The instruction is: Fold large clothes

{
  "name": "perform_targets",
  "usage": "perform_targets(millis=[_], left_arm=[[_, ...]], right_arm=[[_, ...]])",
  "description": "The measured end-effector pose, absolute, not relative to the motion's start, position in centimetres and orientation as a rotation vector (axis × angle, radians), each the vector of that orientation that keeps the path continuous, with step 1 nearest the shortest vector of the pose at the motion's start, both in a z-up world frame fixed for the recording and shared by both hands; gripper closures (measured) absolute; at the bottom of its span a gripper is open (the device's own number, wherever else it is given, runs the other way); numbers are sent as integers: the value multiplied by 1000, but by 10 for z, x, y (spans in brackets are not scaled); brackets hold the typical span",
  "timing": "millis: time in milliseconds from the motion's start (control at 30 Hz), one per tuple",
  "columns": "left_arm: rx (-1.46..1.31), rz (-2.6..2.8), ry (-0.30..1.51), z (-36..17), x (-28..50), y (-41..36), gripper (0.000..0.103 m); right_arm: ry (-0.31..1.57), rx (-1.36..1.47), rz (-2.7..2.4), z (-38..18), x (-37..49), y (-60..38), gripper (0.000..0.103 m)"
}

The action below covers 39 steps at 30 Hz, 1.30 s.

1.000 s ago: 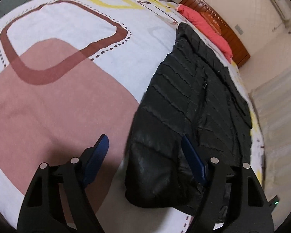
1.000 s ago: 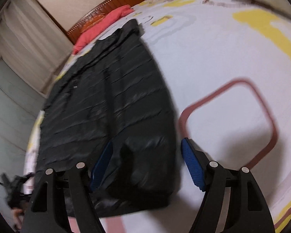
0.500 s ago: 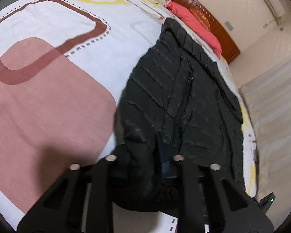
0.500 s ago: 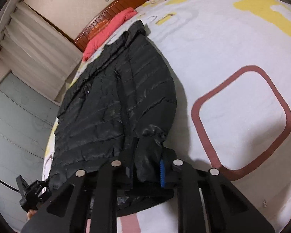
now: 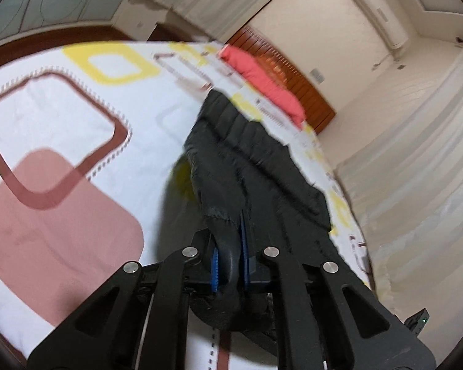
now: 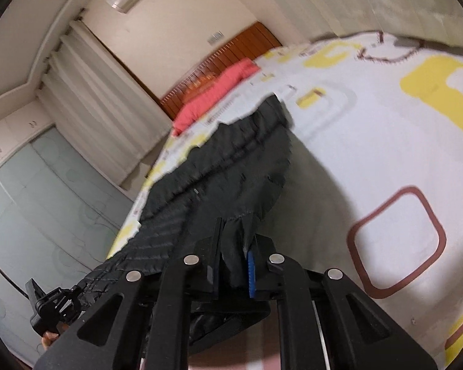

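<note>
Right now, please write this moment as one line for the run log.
stage: lifting hem | left gripper: shut on black jacket | right gripper: shut on black jacket | far end: on bed

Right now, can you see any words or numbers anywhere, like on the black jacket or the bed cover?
None can be read.
The black jacket shows no label or logo.
The bed cover has only coloured shapes, no letters.
The air conditioner on the wall is too blurred to show any brand.

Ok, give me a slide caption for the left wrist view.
Left gripper pinching the near edge of a black quilted puffer jacket, lifting it off the patterned white bedspread.
</note>
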<state>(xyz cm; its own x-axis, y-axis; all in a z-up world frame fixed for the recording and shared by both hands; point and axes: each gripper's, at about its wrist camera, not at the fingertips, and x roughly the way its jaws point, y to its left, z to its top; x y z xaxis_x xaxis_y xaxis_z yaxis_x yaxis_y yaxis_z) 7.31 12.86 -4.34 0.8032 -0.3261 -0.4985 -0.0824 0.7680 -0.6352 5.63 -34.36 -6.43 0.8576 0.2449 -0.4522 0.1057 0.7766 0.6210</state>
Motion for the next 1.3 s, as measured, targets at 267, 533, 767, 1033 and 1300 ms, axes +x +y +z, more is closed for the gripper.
perform_targets(millis=[267, 533, 767, 1033, 1300], left_arm=[[-679, -211, 516, 18, 18, 145, 94], [-660, -235, 471, 44, 28, 148, 94], [-675, -209, 501, 42, 118, 150, 94], [-595, -137, 534, 34, 253, 130, 94], [-513, -42, 634, -19, 376, 107, 94]], right_arm=[[426, 682, 146, -9, 18, -348, 91], [381, 651, 184, 12, 27, -344, 91], [389, 695, 211, 8, 109, -355, 91], [441, 677, 200, -2, 236, -357, 91], [573, 702, 136, -56, 358, -365, 90]])
